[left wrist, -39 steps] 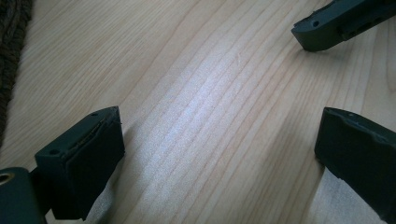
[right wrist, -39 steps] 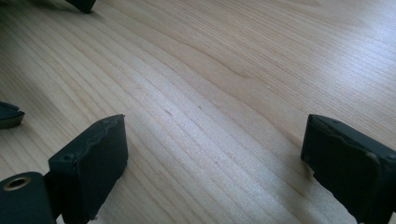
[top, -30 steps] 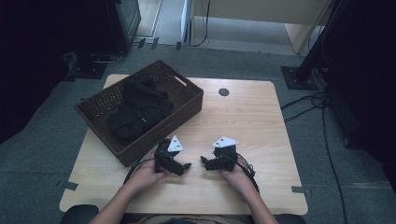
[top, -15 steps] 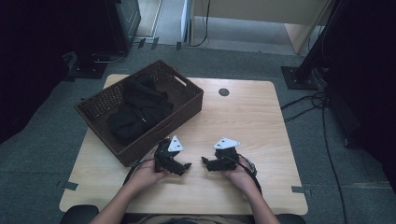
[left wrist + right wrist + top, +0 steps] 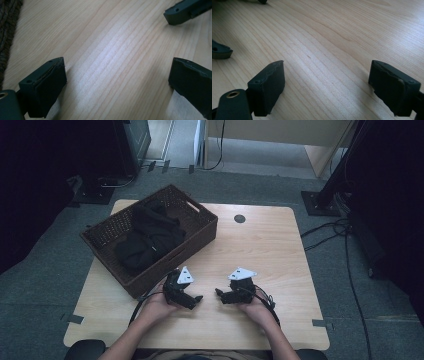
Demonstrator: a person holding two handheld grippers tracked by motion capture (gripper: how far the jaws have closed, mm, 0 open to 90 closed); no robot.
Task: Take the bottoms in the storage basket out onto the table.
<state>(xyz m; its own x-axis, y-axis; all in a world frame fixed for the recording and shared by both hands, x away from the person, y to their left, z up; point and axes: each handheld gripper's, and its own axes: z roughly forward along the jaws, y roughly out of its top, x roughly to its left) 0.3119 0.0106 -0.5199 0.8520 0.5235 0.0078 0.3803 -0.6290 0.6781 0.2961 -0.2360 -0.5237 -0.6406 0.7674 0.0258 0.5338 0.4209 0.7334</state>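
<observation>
The left tongs [image 5: 196,299] and the right tongs [image 5: 220,294] rest low on the bare wooden tabletop [image 5: 260,250] near its front edge, tips pointing toward each other with a small gap between — each held in one of the person's hands. Both are released, jaws spread wide with only wood grain between them in the gripper views. Just beside the left tongs stands a dark wicker basket [image 5: 202,227] holding black cloth [image 5: 147,240].
</observation>
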